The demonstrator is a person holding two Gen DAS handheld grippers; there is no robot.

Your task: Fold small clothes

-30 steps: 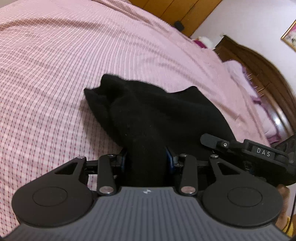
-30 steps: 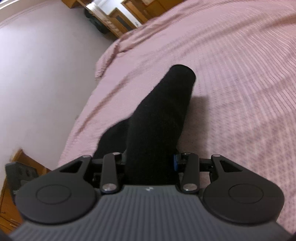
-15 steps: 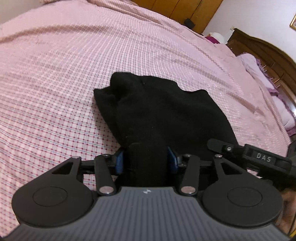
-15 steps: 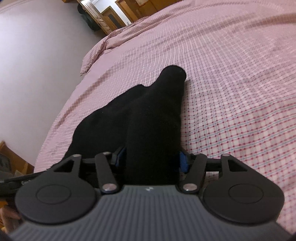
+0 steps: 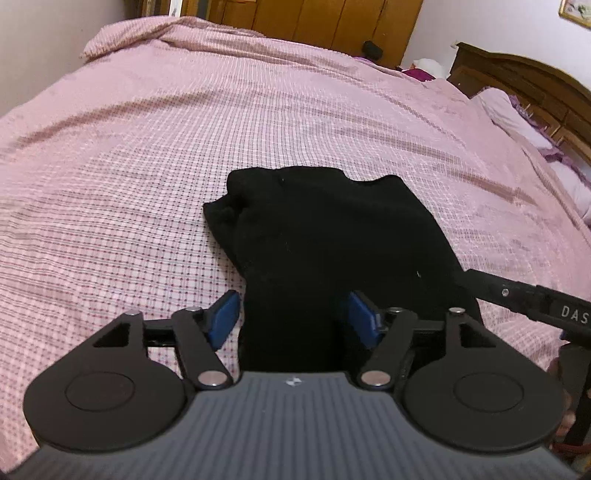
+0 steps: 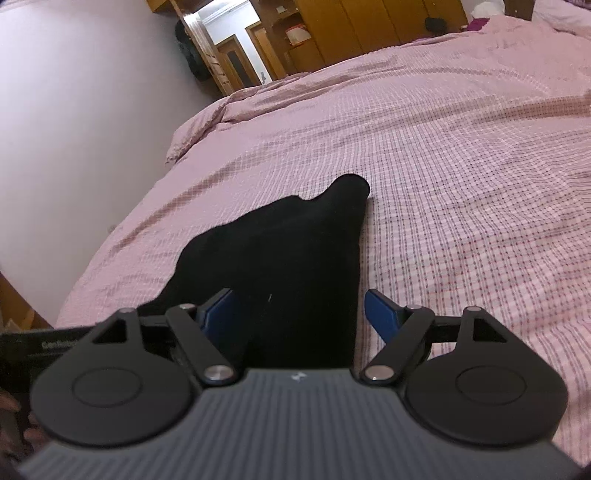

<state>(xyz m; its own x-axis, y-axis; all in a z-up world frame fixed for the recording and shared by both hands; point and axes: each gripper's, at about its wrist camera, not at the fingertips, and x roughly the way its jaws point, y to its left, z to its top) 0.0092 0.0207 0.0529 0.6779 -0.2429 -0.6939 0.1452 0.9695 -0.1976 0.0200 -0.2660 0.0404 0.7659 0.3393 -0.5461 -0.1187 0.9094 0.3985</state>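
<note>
A small black garment [image 5: 332, 236] lies folded on the pink checked bedspread [image 5: 147, 155]. My left gripper [image 5: 291, 314] is open, its blue pads spread on either side of the garment's near edge. The garment also shows in the right wrist view [image 6: 288, 258], tapering to a rounded far end. My right gripper [image 6: 299, 314] is open too, its blue pads apart on both sides of the cloth. The right gripper's body shows at the right edge of the left wrist view [image 5: 535, 306].
A dark wooden headboard [image 5: 535, 88] and pale pillows [image 5: 517, 118] stand at the far right. Wooden wardrobe doors [image 5: 314, 22] line the far wall. The bed's left edge [image 6: 122, 236] drops to a pale floor [image 6: 74, 129].
Both grippers have opened and let go of the black garment, which now lies flat on the bed. Both have lowered and levelled toward the bedspread.
</note>
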